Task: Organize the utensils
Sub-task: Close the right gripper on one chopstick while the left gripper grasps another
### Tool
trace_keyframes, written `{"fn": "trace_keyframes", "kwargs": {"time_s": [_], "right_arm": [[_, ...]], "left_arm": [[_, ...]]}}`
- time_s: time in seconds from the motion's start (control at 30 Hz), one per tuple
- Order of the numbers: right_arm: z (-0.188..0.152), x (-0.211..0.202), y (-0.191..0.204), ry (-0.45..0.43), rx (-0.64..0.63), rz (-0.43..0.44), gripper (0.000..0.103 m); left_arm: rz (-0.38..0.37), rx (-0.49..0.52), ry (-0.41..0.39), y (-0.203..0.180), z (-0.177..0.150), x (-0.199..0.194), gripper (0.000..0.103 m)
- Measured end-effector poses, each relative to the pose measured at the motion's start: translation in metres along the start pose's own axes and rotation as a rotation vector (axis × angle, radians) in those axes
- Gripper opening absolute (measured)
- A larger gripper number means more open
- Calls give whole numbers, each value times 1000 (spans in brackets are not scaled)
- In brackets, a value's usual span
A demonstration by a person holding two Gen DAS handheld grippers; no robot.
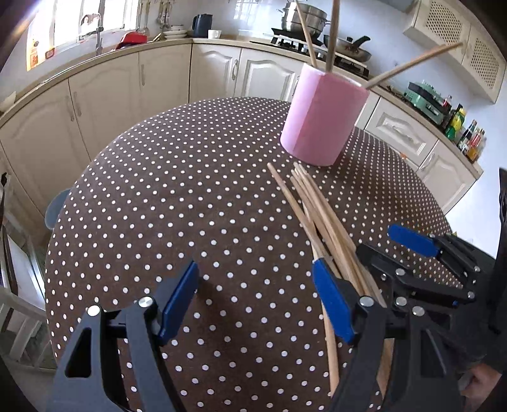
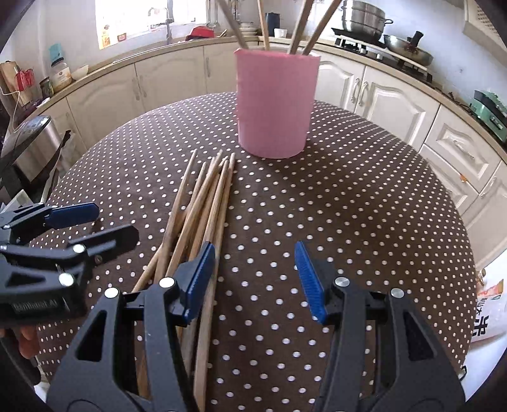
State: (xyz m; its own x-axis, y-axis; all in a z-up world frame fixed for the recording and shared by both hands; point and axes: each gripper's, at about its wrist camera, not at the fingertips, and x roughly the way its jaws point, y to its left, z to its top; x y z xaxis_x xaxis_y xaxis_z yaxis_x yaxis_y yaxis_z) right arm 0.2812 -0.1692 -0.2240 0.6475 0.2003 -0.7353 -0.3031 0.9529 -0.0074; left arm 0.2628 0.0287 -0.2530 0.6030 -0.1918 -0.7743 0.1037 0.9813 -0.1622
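Blue-padded fingers [image 1: 179, 298] of the left gripper [image 1: 256, 301] fill the bottom of the left wrist view, spread wide with only dotted cloth between them; its right-hand pad sits against the near side of a loose pile of wooden chopsticks [image 1: 320, 215] without pinching any. Seen from the right wrist view, the right gripper [image 2: 253, 279] also stands released, its jaws parted about halfway over bare cloth, while its left pad [image 2: 198, 279] lies over the near ends of the same chopsticks [image 2: 206, 202]. None of the sticks is grasped by either tool. They lie fanned on the brown tablecloth with white polka dots [image 2: 364, 222], thin tips pointing toward a pink cylindrical holder [image 2: 274, 104] that stands upright just beyond them, near the far edge of the round table. Several more chopsticks [image 2: 299, 27] already lean inside that holder, jutting out of its top at different angles; in the left wrist view the holder [image 1: 321, 122] shows three of them [image 1: 332, 35]. Each camera catches the other gripper at its side: the right one [image 1: 421, 253] beside the pile's right flank, the left one [image 2: 63, 228] on the pile's left. Cream kitchen cabinets [image 1: 152, 79] curve around behind, with a steel pot [image 2: 361, 16] on the stove.
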Motion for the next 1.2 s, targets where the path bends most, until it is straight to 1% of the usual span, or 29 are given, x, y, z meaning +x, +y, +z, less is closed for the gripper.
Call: {"fn": "trace_keyframes", "kwargs": {"time_s": [0.2,0.27,0.43,0.47,0.5,0.53,0.57,0.67,0.73,0.8,0.9,1.03,1.1,1.2], "right_arm": [[7,8,1,16,9,3,53],[9,9,2,25,12,12,50],[16,16,3,55,16,28,48],[15,19,4,69,8,21,47],[16,22,5,63,-8,9,46],[18,23,5,63,-6,6,39],[18,24,4,63,-2,5,25],[20,26,0,71,-1,3,15],[20,26,-9,78,17,15,14],[19,27,-18,80,33,29,15],[15,25,-25,82,46,40,15],[12,21,-32,79,54,48,15],[10,19,-34,77,57,50,15],[12,20,-35,82,56,51,15]], "left_arm": [[10,12,1,-9,-3,1,73],[15,20,7,-11,-3,2,73],[28,30,11,-19,-5,2,73],[30,31,10,-20,-6,2,73],[30,32,12,-21,-6,2,73],[29,31,15,-22,-7,2,73],[27,30,14,-24,-7,2,73],[13,48,24,-31,-8,2,73],[14,79,31,-40,-9,3,73],[41,107,42,-48,-10,6,73],[59,144,52,-59,-9,9,73],[72,156,75,-67,-2,12,73],[107,188,77,-74,1,18,73],[107,167,87,-74,14,27,73]]}}
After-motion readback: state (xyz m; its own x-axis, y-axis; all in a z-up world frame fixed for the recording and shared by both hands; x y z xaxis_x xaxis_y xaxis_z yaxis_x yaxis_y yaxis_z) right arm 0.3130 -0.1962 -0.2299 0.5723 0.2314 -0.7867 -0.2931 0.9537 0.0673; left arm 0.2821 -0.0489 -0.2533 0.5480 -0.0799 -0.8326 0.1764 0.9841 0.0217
